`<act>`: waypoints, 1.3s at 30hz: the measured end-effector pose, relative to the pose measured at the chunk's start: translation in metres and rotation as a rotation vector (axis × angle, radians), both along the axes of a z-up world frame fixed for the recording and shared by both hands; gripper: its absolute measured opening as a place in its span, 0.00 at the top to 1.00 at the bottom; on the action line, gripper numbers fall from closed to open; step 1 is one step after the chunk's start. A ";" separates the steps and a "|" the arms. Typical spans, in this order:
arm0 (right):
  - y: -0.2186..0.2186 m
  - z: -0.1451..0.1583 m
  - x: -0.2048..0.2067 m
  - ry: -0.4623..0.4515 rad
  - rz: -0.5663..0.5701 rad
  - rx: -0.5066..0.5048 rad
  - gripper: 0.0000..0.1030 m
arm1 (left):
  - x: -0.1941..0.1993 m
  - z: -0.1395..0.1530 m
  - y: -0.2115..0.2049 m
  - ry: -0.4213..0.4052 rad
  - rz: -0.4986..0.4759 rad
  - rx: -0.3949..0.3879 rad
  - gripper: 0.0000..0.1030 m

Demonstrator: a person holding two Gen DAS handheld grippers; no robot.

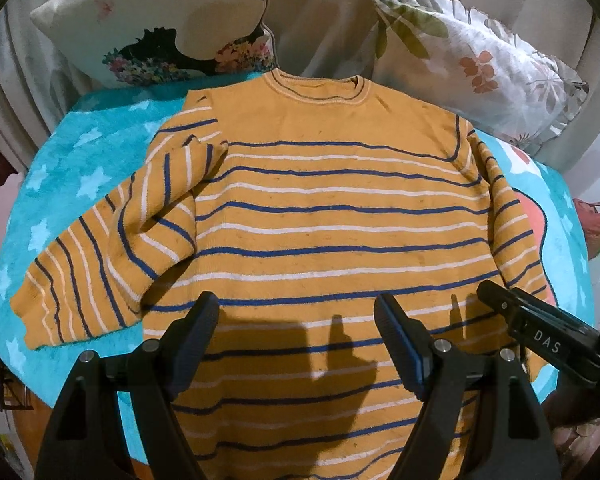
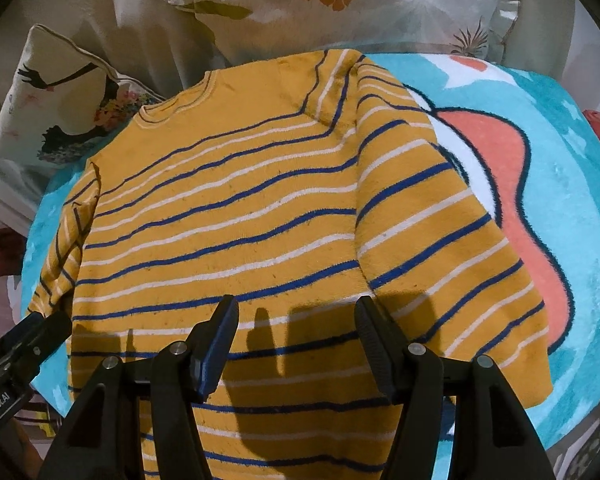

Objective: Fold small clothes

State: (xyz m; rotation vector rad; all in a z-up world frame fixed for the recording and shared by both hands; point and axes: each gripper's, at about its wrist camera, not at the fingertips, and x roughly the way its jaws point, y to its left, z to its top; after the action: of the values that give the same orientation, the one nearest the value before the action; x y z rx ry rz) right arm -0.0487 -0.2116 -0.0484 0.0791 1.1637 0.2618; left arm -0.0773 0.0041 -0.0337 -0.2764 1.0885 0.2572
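A mustard sweater (image 1: 324,208) with blue and white stripes is lying flat, front up, in the middle of a turquoise blanket (image 1: 80,152), collar toward the far edge where two pillows are leaning: a printed cushion (image 1: 152,20) and a leaf-patterned pillow (image 1: 472,60). One sleeve (image 1: 100,264) is reaching out toward the blanket's left edge; the other sleeve (image 2: 440,216) is lying along the body near a pink patch (image 2: 512,200) of the blanket. The left gripper (image 1: 296,320) is hovering over the lower hem area, jaws spread, gripping nothing. The right gripper (image 2: 296,320) is hanging beside it, jaws also apart and empty, both casting shadows on the knit.
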 end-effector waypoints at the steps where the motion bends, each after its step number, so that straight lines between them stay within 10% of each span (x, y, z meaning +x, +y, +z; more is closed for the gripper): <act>1: 0.001 -0.001 0.001 0.002 -0.002 -0.004 0.37 | 0.001 -0.001 0.002 0.002 -0.003 -0.003 0.23; 23: 0.035 -0.017 0.000 0.030 -0.071 -0.071 0.36 | 0.020 -0.027 0.043 0.041 -0.064 -0.077 0.23; 35: 0.077 -0.019 0.004 0.020 0.057 -0.097 0.35 | -0.020 -0.005 0.113 -0.045 0.093 -0.067 0.23; 39: 0.080 -0.020 0.005 0.021 0.074 -0.095 0.33 | -0.063 -0.011 0.183 -0.040 0.282 -0.032 0.23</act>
State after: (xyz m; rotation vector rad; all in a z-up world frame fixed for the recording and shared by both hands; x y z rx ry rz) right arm -0.0440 -0.1313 -0.0685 -0.0450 1.1992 0.2708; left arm -0.1401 0.1870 -0.0448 -0.4630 1.0139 0.4841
